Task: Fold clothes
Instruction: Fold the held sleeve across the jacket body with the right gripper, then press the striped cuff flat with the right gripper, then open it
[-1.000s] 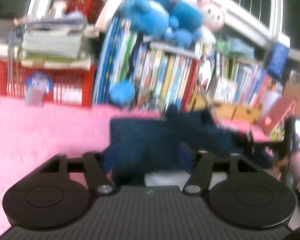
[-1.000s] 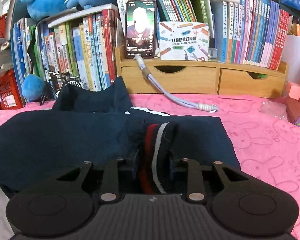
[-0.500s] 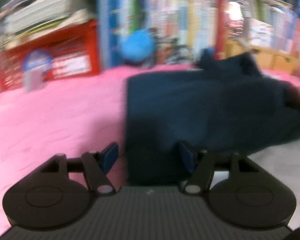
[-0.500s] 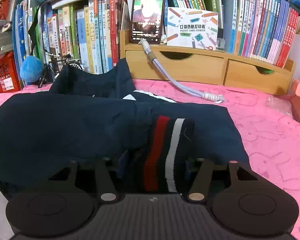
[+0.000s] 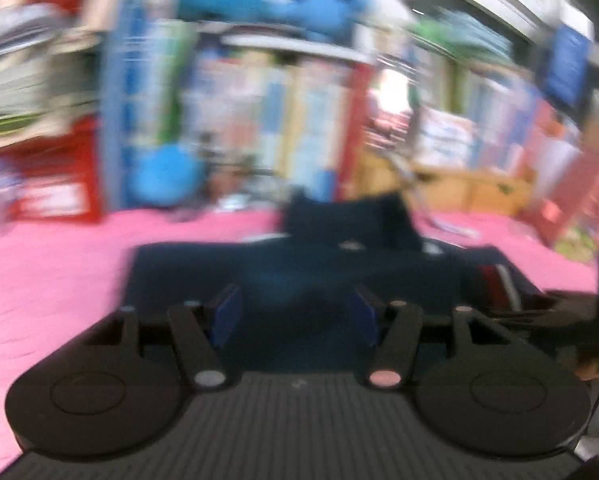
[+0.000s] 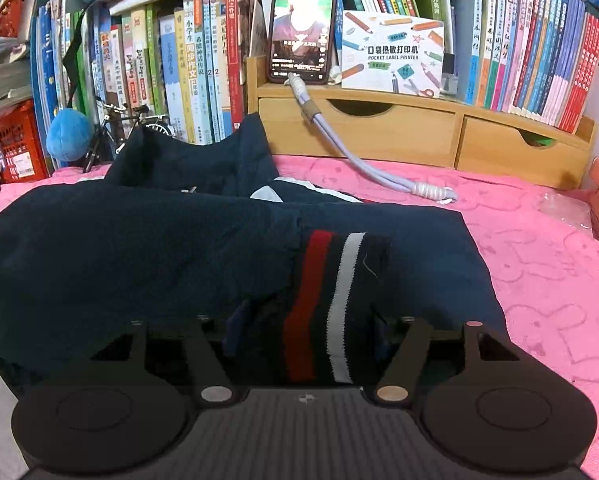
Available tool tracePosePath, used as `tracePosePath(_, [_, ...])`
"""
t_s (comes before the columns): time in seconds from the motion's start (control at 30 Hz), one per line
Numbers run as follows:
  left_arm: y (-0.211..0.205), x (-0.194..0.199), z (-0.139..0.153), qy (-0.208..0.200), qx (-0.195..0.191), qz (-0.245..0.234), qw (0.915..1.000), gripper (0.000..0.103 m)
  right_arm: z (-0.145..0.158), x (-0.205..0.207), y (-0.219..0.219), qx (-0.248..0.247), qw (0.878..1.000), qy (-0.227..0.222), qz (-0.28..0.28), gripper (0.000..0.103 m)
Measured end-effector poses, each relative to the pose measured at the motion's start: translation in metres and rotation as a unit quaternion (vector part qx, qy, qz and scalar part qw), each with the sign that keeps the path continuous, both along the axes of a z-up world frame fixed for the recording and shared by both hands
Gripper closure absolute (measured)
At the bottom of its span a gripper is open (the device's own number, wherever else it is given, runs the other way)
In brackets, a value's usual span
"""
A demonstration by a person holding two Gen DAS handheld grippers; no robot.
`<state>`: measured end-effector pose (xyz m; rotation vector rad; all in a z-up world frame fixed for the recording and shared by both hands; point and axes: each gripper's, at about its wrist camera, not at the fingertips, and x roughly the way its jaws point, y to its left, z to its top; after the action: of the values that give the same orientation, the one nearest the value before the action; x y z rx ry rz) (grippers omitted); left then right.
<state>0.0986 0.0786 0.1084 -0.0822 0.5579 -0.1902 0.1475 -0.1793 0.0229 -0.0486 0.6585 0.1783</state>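
Observation:
A navy garment (image 6: 139, 248) lies spread on the pink cloth (image 6: 539, 260), with its collar end bunched up toward the books. Its red-and-white striped cuff (image 6: 331, 280) lies flat between the fingers of my right gripper (image 6: 309, 324), which is open and no longer squeezes it. The left wrist view is blurred. There my left gripper (image 5: 295, 314) stands open, its blue pads on either side of the near edge of the navy garment (image 5: 299, 272). The striped cuff (image 5: 495, 280) shows at the right of that view.
A wooden drawer organiser (image 6: 419, 132) stands at the back with a phone (image 6: 302, 20) leaning on it and a cable (image 6: 363, 164) trailing onto the cloth. Rows of books, a red crate (image 6: 11, 136) and a blue plush ball (image 6: 69, 136) line the back left.
My right gripper has opened and let go of the striped cuff, which now lies flat. My left gripper swung back over the garment's near edge, still open.

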Motion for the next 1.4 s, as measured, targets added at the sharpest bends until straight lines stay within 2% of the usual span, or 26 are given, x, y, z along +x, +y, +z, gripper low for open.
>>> tracePosePath(0.1, [-0.029, 0.025, -0.02, 0.027, 0.014, -0.016, 0.9994, 0.044, 0.0, 0.0, 0.0, -0.001, 1.0, 0.0, 0.0, 0.041])
tracePosePath(0.2, [-0.036, 0.037, -0.045, 0.061, 0.036, -0.012, 0.9974, 0.045, 0.0, 0.0, 0.0, -0.003, 1.0, 0.0, 0.0, 0.039])
tracePosePath(0.27, [-0.029, 0.033, -0.056, 0.06, 0.06, -0.016, 0.9962, 0.047, 0.0, 0.0, 0.0, -0.001, 1.0, 0.001, 0.0, 0.038])
tracePosePath(0.33, [-0.02, 0.017, -0.062, 0.042, 0.09, -0.026, 0.9947, 0.047, 0.0, 0.0, 0.0, -0.001, 1.0, 0.002, 0.003, 0.035])
tracePosePath(0.4, [-0.006, 0.008, -0.062, 0.038, 0.102, -0.021, 0.9938, 0.058, 0.0, 0.001, 0.0, 0.0, 1.0, 0.003, 0.007, 0.033])
tracePosePath(0.47, [0.01, -0.003, -0.062, 0.032, 0.115, -0.011, 0.9928, 0.061, -0.001, 0.001, 0.0, 0.0, 1.0, 0.004, 0.009, 0.031])
tracePosePath(0.5, [0.018, -0.008, -0.063, 0.029, 0.122, -0.006, 0.9921, 0.058, 0.0, 0.001, 0.001, -0.001, 1.0, 0.004, 0.009, 0.031])
tracePosePath(0.53, [0.026, -0.014, -0.063, 0.026, 0.128, -0.001, 0.9914, 0.05, 0.0, 0.001, 0.001, -0.001, 1.0, 0.005, 0.01, 0.03])
tracePosePath(0.57, [0.038, -0.018, -0.066, 0.03, 0.105, 0.005, 0.994, 0.036, -0.001, 0.001, 0.001, 0.0, 1.0, 0.006, 0.012, 0.028])
tracePosePath(0.6, [0.048, -0.018, -0.067, 0.041, 0.074, 0.014, 0.9963, 0.027, -0.001, 0.001, 0.001, 0.001, 1.0, 0.007, 0.015, 0.024])
tracePosePath(0.63, [0.058, -0.018, -0.068, 0.052, 0.043, 0.022, 0.9975, 0.027, -0.001, 0.002, 0.002, 0.0, 1.0, 0.008, 0.021, 0.022])
tracePosePath(0.7, [0.07, -0.025, -0.067, 0.054, 0.02, 0.024, 0.998, 0.027, -0.001, 0.002, 0.005, -0.002, 0.999, 0.011, 0.031, 0.013])
tracePosePath(0.83, [0.094, -0.031, -0.062, 0.056, -0.008, 0.047, 0.9973, 0.029, -0.001, 0.002, 0.006, -0.004, 0.999, 0.013, 0.031, 0.013])
tracePosePath(0.93, [0.124, -0.038, -0.058, 0.065, -0.027, 0.116, 0.9908, 0.03, 0.0, 0.002, 0.004, -0.008, 1.0, 0.01, 0.015, 0.013])
tracePosePath(0.97, [0.133, -0.039, -0.058, 0.072, -0.04, 0.138, 0.9871, 0.036, 0.0, 0.002, 0.003, -0.011, 1.0, 0.008, 0.004, 0.013])
tracePosePath(1.07, [0.142, -0.048, -0.056, 0.069, -0.03, 0.151, 0.9857, 0.037, 0.001, 0.002, -0.004, -0.013, 0.999, 0.006, -0.038, 0.013])
tracePosePath(1.33, [0.116, -0.03, -0.021, 0.023, -0.019, 0.128, 0.9914, 0.036, 0.001, 0.003, -0.008, -0.009, 0.999, 0.011, -0.037, 0.011])
tracePosePath(1.4, [0.093, -0.013, -0.013, 0.012, -0.01, 0.099, 0.9949, 0.032, 0.002, 0.004, -0.007, -0.009, 0.999, 0.011, -0.037, 0.011])
